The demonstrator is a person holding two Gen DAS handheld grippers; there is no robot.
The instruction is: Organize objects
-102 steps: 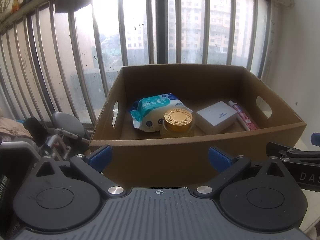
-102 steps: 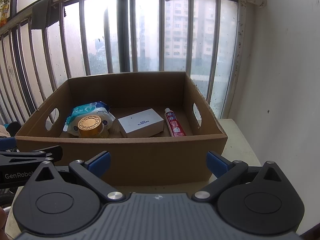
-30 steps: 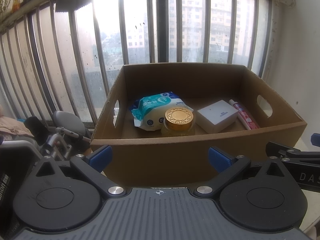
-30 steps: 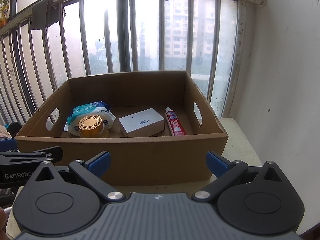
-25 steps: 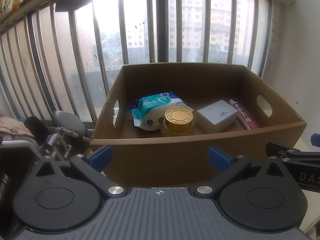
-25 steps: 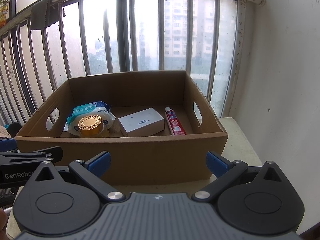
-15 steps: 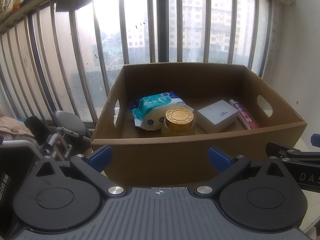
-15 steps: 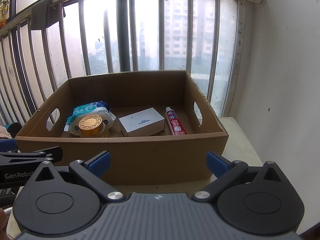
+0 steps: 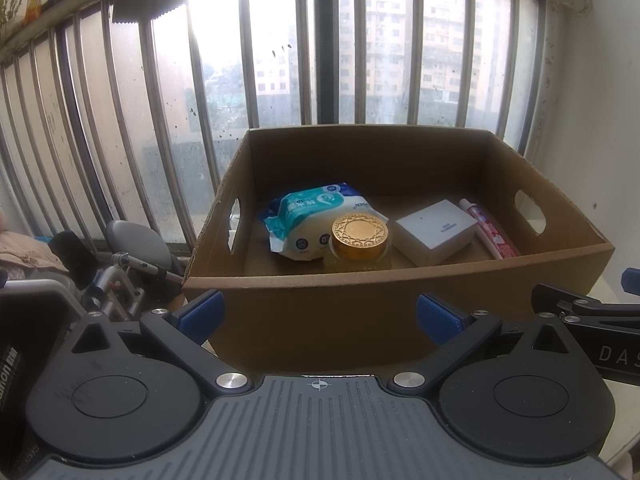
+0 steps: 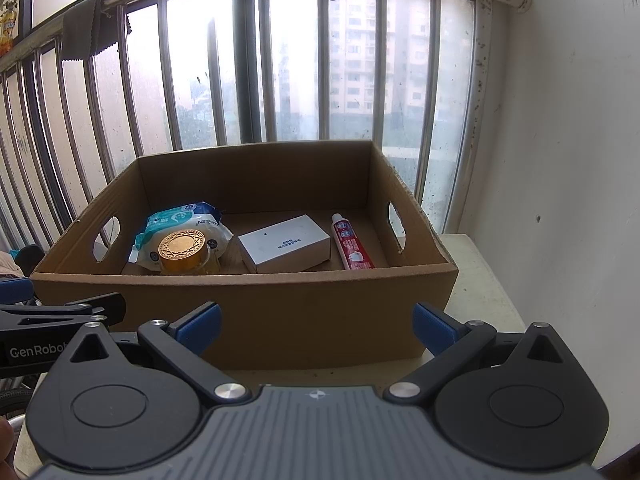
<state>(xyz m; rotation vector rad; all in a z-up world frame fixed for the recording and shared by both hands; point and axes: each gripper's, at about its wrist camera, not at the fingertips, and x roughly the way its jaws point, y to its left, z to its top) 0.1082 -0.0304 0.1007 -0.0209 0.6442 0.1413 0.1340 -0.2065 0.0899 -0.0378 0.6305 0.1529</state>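
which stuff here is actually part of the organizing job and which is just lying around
Part of the job:
cardboard box
wipes pack
gold-lidded jar
white box
toothpaste tube

Just lying about:
metal-framed gear left of the box
cloth on the window rail

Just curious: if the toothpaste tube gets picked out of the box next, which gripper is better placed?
Probably the right gripper: the toothpaste tube lies along the cardboard box's right wall, on its side. Both grippers are open and empty.

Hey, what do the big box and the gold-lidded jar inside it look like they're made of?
The box looks like plain brown corrugated cardboard: matte, with raw cut edges and punched handle holes. The jar seems to be clear glass or plastic holding something amber, which of the two I cannot tell. Its lid looks like shiny gold metal or metallised plastic with an embossed pattern.
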